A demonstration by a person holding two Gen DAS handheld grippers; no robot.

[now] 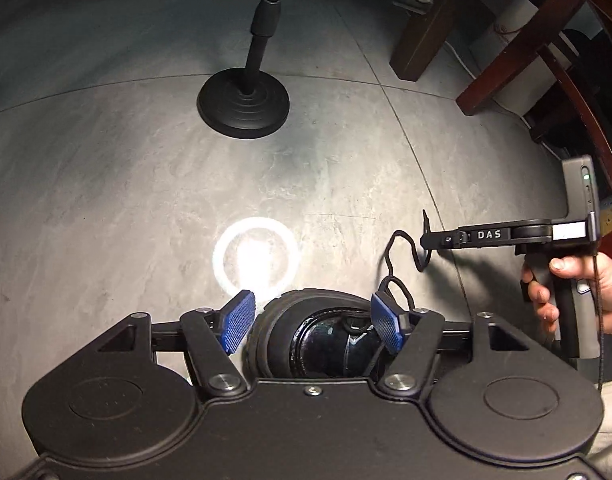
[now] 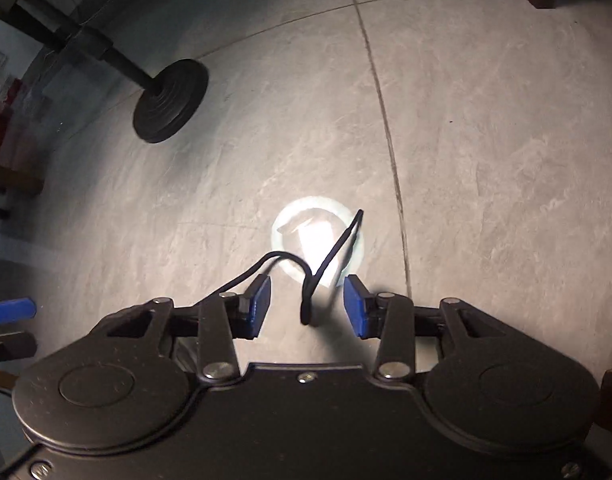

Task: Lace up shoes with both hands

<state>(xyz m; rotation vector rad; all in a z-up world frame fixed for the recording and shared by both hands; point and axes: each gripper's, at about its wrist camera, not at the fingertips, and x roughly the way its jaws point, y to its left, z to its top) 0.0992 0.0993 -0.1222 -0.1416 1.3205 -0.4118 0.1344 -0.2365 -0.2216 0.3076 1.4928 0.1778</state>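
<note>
The black shoe [image 1: 322,340] sat on the floor [image 1: 145,184] directly under the left hand-held gripper [image 1: 312,322], whose blue pads were spread apart over its opening, grasping nothing. Well to the right, the right hand-held gripper [image 2: 308,306] was likewise released, its pads wide apart with the lace [image 2: 330,256] looping loosely between them, touching neither as far as could be seen. That placement suggested a lace end was being lined up for a grab. A black stand [image 1: 243,106] stood beyond on the floor.
</note>
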